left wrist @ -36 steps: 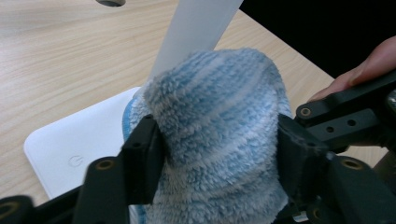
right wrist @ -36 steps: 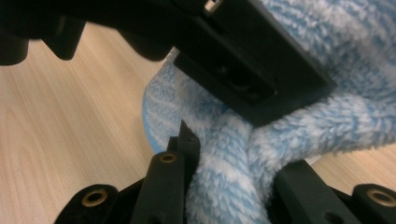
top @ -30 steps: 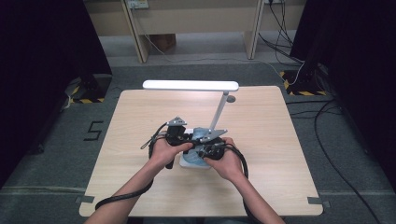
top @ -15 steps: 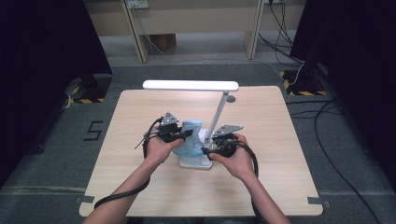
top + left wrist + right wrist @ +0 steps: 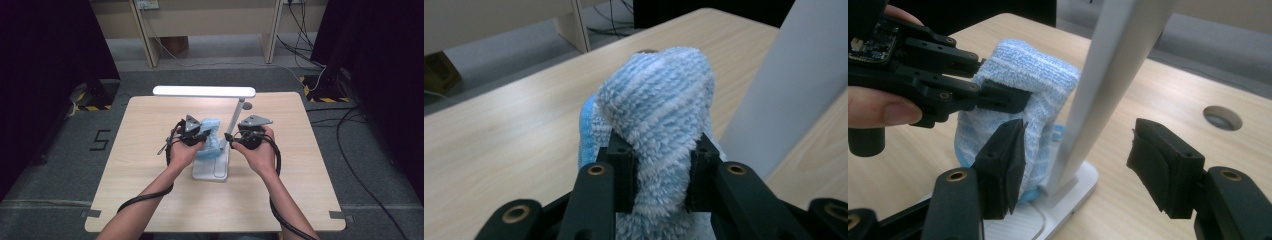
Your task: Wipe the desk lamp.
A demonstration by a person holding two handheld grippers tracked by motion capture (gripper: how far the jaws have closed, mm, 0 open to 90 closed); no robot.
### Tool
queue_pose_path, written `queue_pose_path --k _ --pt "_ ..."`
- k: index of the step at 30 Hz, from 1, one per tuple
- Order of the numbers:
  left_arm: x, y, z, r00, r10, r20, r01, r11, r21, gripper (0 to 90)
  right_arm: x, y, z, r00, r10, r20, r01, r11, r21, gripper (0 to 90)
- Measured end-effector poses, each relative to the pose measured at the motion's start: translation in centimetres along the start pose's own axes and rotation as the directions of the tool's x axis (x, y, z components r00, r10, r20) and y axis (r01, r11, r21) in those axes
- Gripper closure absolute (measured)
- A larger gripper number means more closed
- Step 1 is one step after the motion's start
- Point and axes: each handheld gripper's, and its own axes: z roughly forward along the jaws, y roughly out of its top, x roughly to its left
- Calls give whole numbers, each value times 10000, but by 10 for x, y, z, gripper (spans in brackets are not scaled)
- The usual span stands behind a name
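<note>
Your left gripper (image 5: pixel 659 175) is clenched on the blue cloth (image 5: pixel 659 115) over the lamp base (image 5: pixel 212 170), near the tabletop's middle. Your right gripper (image 5: pixel 1075 165) has just spread wide, straddling the lamp stem (image 5: pixel 1103 85) without touching it.

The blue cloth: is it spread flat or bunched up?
Bunched up. The left tool pinches the blue cloth into a thick fold that rises between its jaws, and it stands as a lump on the lamp base.
</note>
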Motion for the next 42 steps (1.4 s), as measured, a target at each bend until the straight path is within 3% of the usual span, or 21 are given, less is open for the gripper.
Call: queue_pose_path --k 4,8,12,18,27,33,37,39,42 --pt "1 1 7 10000 48 59 -45 9994 -342 694 -6 2 7 9999 -103 -25 103 9999 -106 383" --pt "3 -8 16 10000 5 39 -2 9984 -572 693 -7 3 12 9995 -309 -114 305 9988 -374 396" --pt "5 -23 24 9986 -436 292 445 9986 -289 694 -6 3 16 9991 -419 -52 416 9979 -493 460" --pt "7 -38 31 9958 -792 463 787 9968 110 696 -7 5 17 9993 -374 24 375 9983 -442 525" --pt "2 -41 30 9983 -186 554 150 9977 655 703 -5 6 19 9993 -363 118 367 9986 -370 580" --pt "-4 -41 19 9986 104 523 -151 9957 909 700 -3 6 20 9996 -164 226 173 9991 -387 596" --pt "-8 -41 9 9975 515 489 -566 9922 1108 699 -1 6 21 9995 5 318 8 9992 -400 608" --pt "-9 -44 8 9976 489 485 -539 9926 1087 699 1 5 21 9992 196 339 -187 9994 -275 582" --pt "-7 -47 8 9982 341 499 -395 9931 1107 700 6 -4 22 9979 619 197 -627 9971 436 495"
